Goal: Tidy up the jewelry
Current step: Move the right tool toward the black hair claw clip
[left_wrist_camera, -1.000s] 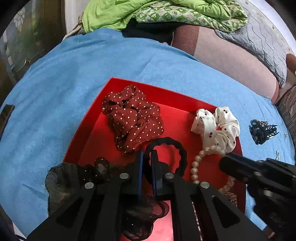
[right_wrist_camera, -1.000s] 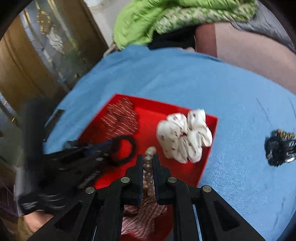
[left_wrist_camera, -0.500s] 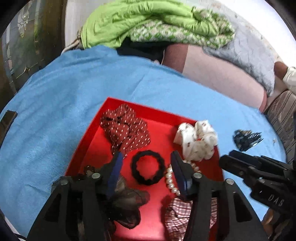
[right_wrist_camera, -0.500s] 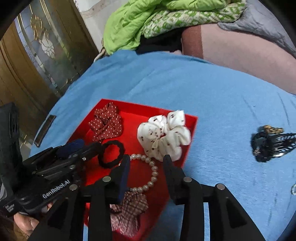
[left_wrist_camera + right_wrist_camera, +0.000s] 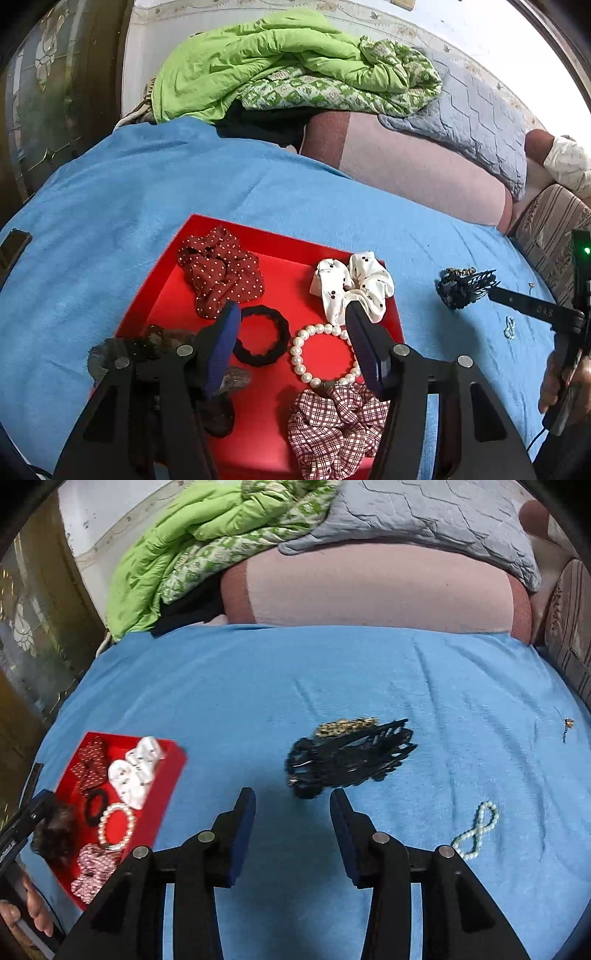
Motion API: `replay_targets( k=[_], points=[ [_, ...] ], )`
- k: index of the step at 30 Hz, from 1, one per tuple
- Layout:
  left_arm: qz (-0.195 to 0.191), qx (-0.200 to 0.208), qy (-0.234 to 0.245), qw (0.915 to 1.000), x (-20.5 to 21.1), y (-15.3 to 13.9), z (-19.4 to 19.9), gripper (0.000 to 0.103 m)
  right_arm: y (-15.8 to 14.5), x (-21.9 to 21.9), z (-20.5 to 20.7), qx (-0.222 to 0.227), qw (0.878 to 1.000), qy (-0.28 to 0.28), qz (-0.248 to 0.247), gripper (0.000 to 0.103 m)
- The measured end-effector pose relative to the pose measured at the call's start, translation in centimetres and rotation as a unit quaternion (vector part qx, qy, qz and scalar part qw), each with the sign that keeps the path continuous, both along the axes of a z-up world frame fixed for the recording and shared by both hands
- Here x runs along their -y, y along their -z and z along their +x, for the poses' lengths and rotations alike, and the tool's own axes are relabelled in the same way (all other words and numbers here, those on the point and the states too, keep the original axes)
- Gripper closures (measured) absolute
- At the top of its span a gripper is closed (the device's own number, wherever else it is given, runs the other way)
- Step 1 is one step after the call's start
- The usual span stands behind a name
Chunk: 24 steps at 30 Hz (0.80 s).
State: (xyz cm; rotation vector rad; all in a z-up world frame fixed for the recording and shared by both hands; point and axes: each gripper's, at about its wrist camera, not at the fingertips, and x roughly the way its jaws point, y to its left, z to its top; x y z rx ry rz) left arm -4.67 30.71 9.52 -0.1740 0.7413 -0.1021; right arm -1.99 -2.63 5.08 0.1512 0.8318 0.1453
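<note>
A red tray point(image 5: 162, 280) on the blue cloth holds a maroon dotted scrunchie point(image 5: 221, 273), a white scrunchie point(image 5: 354, 284), a black hair tie point(image 5: 260, 341), a pearl bracelet point(image 5: 321, 354), a plaid scrunchie point(image 5: 336, 424) and a dark sheer scrunchie point(image 5: 159, 343). My left gripper point(image 5: 291, 314) hovers over the hair tie and pearls, its jaws opening with nothing held between them. My right gripper point(image 5: 292, 795) is just short of a pile of black hair clips point(image 5: 351, 757), its jaws opening and empty. A pale bead bracelet point(image 5: 476, 830) lies to the right.
A leopard-print clip point(image 5: 345, 726) lies behind the black clips, and a small pin point(image 5: 567, 723) far right. Green quilt point(image 5: 277, 62) and grey pillow point(image 5: 469, 122) lie on the pink couch behind. A dark flat object point(image 5: 14, 243) sits at the cloth's left edge.
Both grippers went from shut to open. The left let go of the black hair tie and drew back. The right released the pearl bracelet and swung right to the black clips.
</note>
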Motion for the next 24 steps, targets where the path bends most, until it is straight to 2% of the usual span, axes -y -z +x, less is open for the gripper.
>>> replay_targets(
  k=[5,7,9,11,13,16,17,20,24],
  points=[
    [0.0,-0.009,0.001,1.0,0.0,0.6,0.5,0.045,1.5,-0.8,2.6,-0.005,1.0,-0.014,-0.013,0.057],
    [-0.002,-0.014,0.001,0.9999,-0.1,0.7,0.8,0.045,2.6,-1.2,3.7,-0.011,0.999,-0.007,-0.033,0.057],
    [-0.008,-0.018,0.004,0.9998,-0.1,0.9,1.1,0.045,3.4,-1.3,4.4,-0.021,0.999,-0.003,-0.032,0.057],
    [-0.01,-0.021,0.005,0.9997,0.0,0.9,1.2,0.045,4.0,-1.4,4.4,-0.032,0.999,-0.016,0.001,0.057],
    [-0.008,-0.021,0.008,0.9997,0.2,0.9,1.3,0.045,4.1,-2.3,3.8,-0.037,0.997,-0.051,0.038,0.057],
    [-0.001,-0.019,0.012,0.9997,0.5,0.8,1.2,0.045,4.2,-4.0,2.6,-0.057,0.985,-0.117,0.112,0.057],
    [0.002,-0.018,0.012,0.9998,0.7,0.8,1.2,0.045,4.0,-4.5,1.9,-0.058,0.982,-0.132,0.123,0.057],
    [0.009,-0.015,0.015,0.9997,1.0,0.6,0.8,0.045,3.5,-4.8,-0.4,-0.054,0.981,-0.149,0.114,0.057],
    [0.008,-0.011,0.036,0.9992,2.2,-0.2,-0.1,0.045,3.0,-1.7,-3.8,-0.034,0.99,-0.117,0.069,0.057]
  ],
)
